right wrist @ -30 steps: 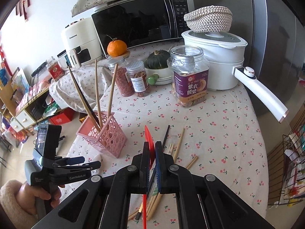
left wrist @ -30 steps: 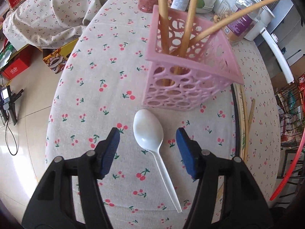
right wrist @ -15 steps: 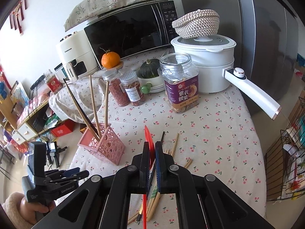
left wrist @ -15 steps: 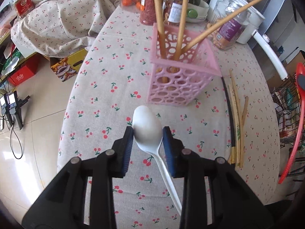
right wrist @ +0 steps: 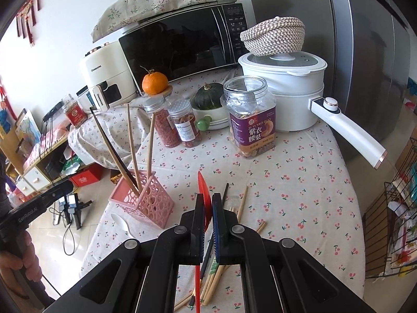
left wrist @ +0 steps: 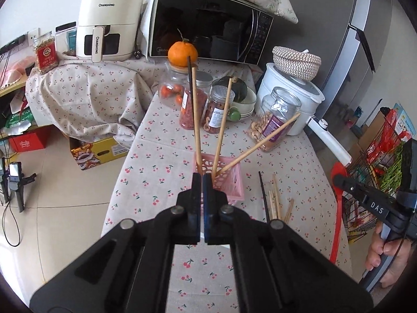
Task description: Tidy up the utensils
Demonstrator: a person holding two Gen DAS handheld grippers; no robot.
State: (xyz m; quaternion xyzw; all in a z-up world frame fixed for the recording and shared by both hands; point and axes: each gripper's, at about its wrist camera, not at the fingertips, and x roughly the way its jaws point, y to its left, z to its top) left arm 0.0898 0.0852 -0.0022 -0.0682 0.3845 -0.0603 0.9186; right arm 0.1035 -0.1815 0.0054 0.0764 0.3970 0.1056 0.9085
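Jaws of left gripper (left wrist: 202, 176) are meeting empty, so white spoon (right wrist: 121, 223) is risking being forgotten beside basket (right wrist: 146, 203); right gripper (right wrist: 207, 196) is clamping red spoon (right wrist: 202, 184).

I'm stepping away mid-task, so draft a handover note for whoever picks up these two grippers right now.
Left gripper: shut, nothing in it.
Right gripper: shut on the red spoon, held above the table.
White spoon: lying on the cloth beside the pink basket, not picked up.
Done: four chopsticks stand in the basket.
Left: grasp the white spoon, put both spoons in the basket, then gather the loose chopsticks lying right of the basket.
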